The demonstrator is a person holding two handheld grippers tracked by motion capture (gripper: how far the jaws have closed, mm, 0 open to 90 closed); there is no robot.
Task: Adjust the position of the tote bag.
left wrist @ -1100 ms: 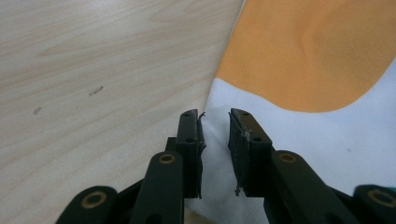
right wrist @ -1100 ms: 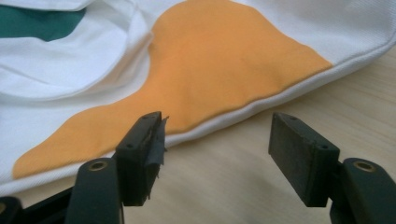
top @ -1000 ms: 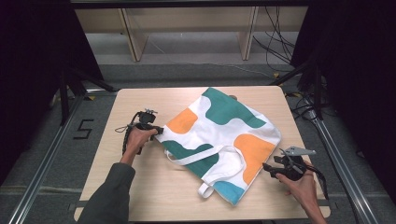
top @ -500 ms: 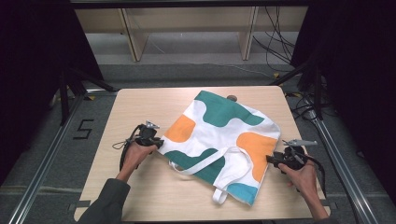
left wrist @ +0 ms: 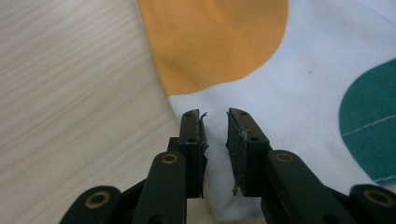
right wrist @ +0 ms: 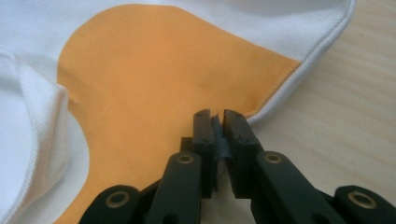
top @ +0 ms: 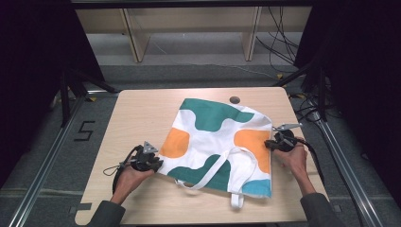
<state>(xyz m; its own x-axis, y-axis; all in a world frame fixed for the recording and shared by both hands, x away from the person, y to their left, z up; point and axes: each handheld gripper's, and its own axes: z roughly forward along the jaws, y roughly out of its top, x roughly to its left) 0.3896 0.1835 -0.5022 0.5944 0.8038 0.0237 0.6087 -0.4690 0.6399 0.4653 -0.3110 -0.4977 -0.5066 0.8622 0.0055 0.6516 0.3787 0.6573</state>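
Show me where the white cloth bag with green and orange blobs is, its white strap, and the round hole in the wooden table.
White cloth bag [top: 215, 135]: high view, middle of its white cloth.
White strap [top: 208, 174]: high view, left band of the loop.
Round hole [top: 234, 100]: high view, its dark centre.

Both grippers are black: left gripper [top: 158, 162], right gripper [top: 268, 144], each with a grey three-cornered plate on top and a black cable trailing off. Jaw arms carry brass-coloured pivot pins and small screw holes near the tips. Person wears dark grey sleeves [top: 108, 215].

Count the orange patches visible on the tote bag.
2. One orange patch on the bag's left side near the left gripper; one orange patch at its right edge by the right gripper. The underside is hidden.
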